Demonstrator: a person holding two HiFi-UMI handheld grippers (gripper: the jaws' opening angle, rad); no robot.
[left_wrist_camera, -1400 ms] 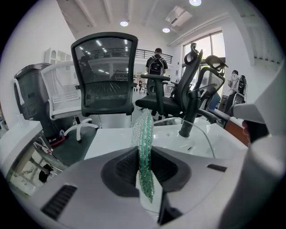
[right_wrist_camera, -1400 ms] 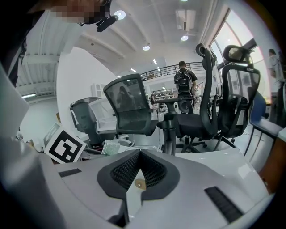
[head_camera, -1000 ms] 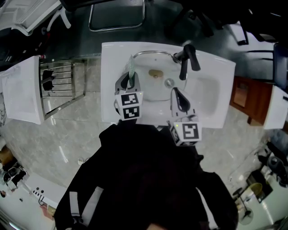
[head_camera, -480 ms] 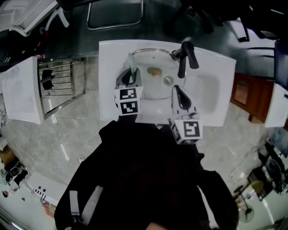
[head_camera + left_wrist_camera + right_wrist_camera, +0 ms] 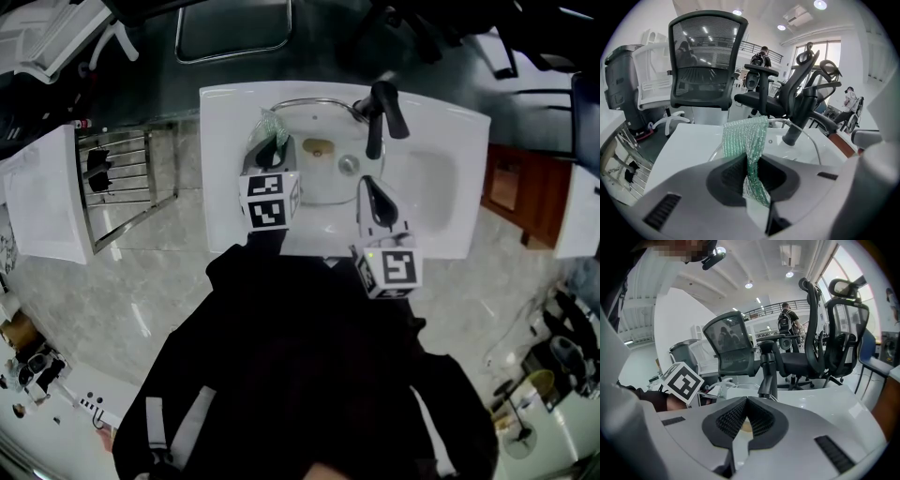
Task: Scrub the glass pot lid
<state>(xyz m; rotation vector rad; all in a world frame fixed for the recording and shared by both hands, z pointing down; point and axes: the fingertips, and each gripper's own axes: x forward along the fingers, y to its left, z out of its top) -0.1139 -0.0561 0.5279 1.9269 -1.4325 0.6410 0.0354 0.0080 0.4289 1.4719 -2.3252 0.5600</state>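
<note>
The glass pot lid [image 5: 323, 183], clear with a metal rim, lies in the round bowl of a white washbasin [image 5: 431, 202]. A brownish spot [image 5: 319, 147] shows through the glass. My left gripper [image 5: 270, 150] hovers over the lid's left edge, shut on a green mesh scrubber [image 5: 267, 127]. In the left gripper view the scrubber [image 5: 745, 140] sticks up from the closed jaws [image 5: 751, 173], and the lid's rim [image 5: 812, 140] curves behind it. My right gripper [image 5: 368, 187] is at the lid's near right rim, with its jaws [image 5: 746, 404] pressed together on the edge.
A black faucet [image 5: 380, 117] stands at the basin's far right, close to both grippers. A metal rack [image 5: 122, 183] and white board [image 5: 42, 192] stand to the left, a wooden cabinet [image 5: 516, 202] to the right. Office chairs [image 5: 230, 33] stand beyond the basin.
My left gripper has moved a little farther over the lid's left edge with the scrubber. The right gripper has stayed in place.
</note>
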